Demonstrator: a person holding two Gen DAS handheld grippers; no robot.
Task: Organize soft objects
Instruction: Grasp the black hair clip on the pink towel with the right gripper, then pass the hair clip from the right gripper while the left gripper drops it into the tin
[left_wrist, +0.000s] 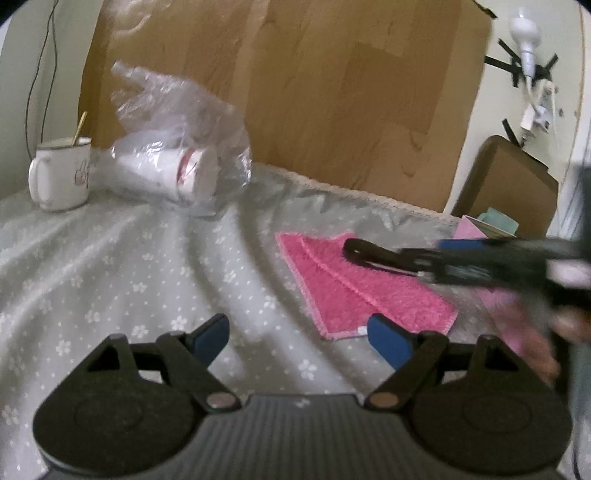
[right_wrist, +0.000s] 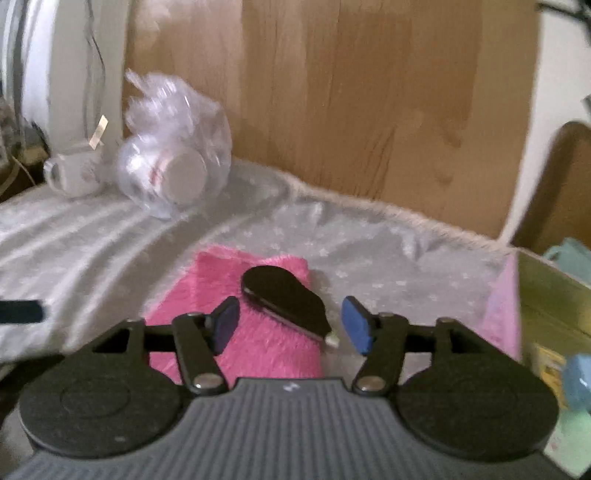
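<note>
Right wrist view: pink towel (right_wrist: 236, 325) lies below the right gripper's (right_wrist: 291, 325) spread jaws.

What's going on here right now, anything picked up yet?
Nothing is held yet. A folded pink towel lies on the floral tablecloth with a black oval object resting on it. The right claw is open, low over the towel with that object between its fingers. The left claw is also open, hovering over bare cloth beside the towel. At the back stand a white mug and a plastic bag of cups.
</note>
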